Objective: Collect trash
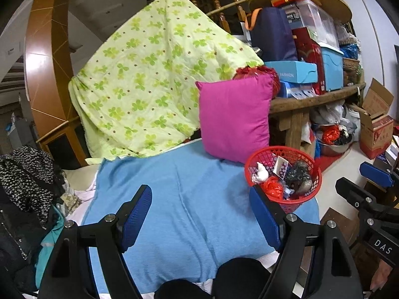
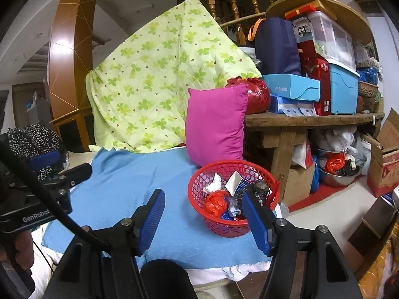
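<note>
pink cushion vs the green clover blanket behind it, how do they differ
The pink cushion is plain magenta with no pattern; the green clover blanket is pale green, printed with clover leaves and small brown dots. The cushion is a compact, stuffed square standing on edge on the blue sheet; the blanket is far larger, thin and draped in folds. Both are soft textiles at the far side of the sheet.

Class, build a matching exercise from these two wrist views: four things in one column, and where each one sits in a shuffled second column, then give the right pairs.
Things
1. red basket
2. magenta pillow
3. clover-print quilt
4. light blue box

Places
A. draped up over the railing behind the bed
B. on the wooden shelf
C. on the blue blanket, full of trash
D. standing upright just behind the basket

Pairs: 1-C, 2-D, 3-A, 4-B
</note>
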Available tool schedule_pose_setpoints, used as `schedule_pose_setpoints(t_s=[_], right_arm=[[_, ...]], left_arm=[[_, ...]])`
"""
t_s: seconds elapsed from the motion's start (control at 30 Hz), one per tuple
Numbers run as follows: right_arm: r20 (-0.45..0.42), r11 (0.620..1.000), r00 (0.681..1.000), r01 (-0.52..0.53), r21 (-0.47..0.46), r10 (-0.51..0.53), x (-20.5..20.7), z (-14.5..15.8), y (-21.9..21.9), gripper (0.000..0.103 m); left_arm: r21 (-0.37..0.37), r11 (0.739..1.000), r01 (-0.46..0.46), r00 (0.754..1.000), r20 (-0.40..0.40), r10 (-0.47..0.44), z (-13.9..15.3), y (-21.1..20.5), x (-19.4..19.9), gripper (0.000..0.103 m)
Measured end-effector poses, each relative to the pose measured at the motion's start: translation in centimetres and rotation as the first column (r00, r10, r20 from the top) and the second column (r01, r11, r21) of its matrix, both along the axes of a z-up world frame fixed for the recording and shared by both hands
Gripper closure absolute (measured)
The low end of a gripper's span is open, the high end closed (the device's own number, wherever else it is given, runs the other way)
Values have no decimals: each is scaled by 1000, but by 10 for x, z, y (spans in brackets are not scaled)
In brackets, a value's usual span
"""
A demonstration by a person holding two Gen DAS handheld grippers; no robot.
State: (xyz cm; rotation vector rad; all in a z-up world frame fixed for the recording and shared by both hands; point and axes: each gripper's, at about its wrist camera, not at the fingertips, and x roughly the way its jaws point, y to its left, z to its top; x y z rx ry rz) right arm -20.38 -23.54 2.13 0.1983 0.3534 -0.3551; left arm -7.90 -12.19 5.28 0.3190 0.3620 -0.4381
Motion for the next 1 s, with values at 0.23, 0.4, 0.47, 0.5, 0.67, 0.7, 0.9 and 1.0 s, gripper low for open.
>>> schedule_pose_setpoints(t_s=[0.23,0.4,0.47,0.5,0.67,0.7,0.9,1.0], right_arm=[[23,1000,1000,-7,6,6,-6,10,10,35],[48,1000,999,-14,4,14,-11,20,18,35],[60,1000,998,-14,-3,14,-13,24,22,35],[66,1000,998,-14,-5,14,-15,27,24,35],[78,1000,997,1,-11,0,-18,36,31,34],[78,1000,997,3,-10,-2,-18,37,32,34],[74,1000,997,-3,-11,4,-18,39,36,34],[75,1000,997,-7,-12,8,-19,40,41,34]], left_arm=[[-11,1000,-26,999,32,26,12,14,-14,22],[-28,999,-42,998,51,43,19,25,-21,22],[-32,998,-45,997,58,46,22,29,-24,22],[-34,998,-47,997,64,50,23,31,-26,22],[-47,997,-54,994,87,58,29,38,-33,22],[-49,997,-56,994,90,60,30,40,-34,22],[-59,996,-69,992,97,75,31,47,-37,22],[-63,995,-76,991,102,82,32,51,-38,22]])
